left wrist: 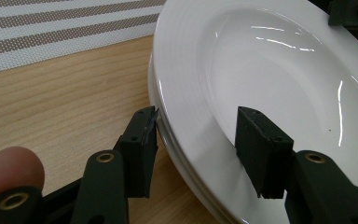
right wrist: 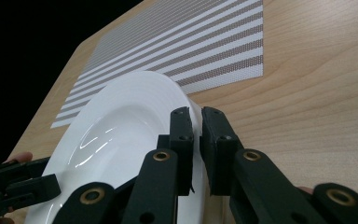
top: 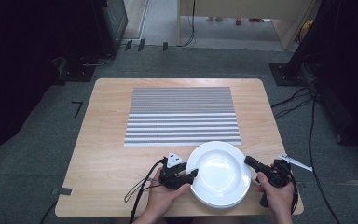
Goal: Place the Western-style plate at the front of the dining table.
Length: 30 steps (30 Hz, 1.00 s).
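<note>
white plate (top: pixel 220 173) between left hand-held gripper (top: pixel 192 176) and right hand-held gripper (top: pixel 248 162) (rim pinched).

1. This looks like a lab or recording studio rather than a home.
2. Beyond the fingers (top: pixel 193 173), a lone wooden table (top: pixel 107 140) stands on grey carpet (top: pixel 42 154).
3. Right of them, loose cables (top: pixel 307 126) cross the floor.
4. Far ahead, black equipment stands (top: pixel 289 70) and tape marks (top: pixel 77 108) sit on the carpet.
</note>
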Available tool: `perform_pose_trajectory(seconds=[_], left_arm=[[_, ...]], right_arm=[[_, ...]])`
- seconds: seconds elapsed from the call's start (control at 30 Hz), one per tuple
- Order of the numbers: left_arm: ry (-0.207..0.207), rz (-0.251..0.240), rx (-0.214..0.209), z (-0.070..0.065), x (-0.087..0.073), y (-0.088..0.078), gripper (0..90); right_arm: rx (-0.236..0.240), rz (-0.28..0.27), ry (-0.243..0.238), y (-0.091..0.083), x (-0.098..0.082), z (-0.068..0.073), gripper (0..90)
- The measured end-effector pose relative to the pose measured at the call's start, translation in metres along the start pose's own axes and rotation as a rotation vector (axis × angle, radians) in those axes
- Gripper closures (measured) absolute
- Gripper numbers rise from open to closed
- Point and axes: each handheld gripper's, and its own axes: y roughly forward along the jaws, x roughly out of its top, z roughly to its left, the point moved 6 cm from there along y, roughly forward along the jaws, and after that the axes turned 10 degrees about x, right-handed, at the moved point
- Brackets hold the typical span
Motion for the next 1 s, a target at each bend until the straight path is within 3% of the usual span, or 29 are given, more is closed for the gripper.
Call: perform_pose_trajectory(seconds=[0.1, 0.3, 0.43, 0.77, 0.93, 1.0], left_arm=[[0.001, -0.001, 0.001, 0.000, 0.000, 0.000, 50.0], [-0.003, -0.012, -0.008, 0.000, 0.000, -0.002, 51.7], [-0.018, 0.003, -0.043, 0.003, 0.000, -0.010, 56.6], [-0.039, 0.029, -0.054, 0.002, -0.003, -0.013, 56.1], [-0.043, 0.028, -0.045, 0.002, -0.004, -0.013, 55.9], [-0.051, 0.029, -0.048, 0.002, -0.004, -0.012, 55.9]], right_arm=[[0.006, 0.002, 0.005, -0.001, 0.000, 0.000, 84.7], [0.018, 0.060, 0.030, -0.004, -0.002, -0.005, 84.7], [0.012, 0.098, 0.032, -0.006, -0.004, -0.007, 84.5], [0.044, 0.093, 0.090, -0.009, -0.005, -0.008, 84.6], [0.109, 0.052, 0.131, -0.011, -0.001, -0.006, 85.5], [0.114, 0.038, 0.127, -0.011, 0.000, -0.004, 85.6]])
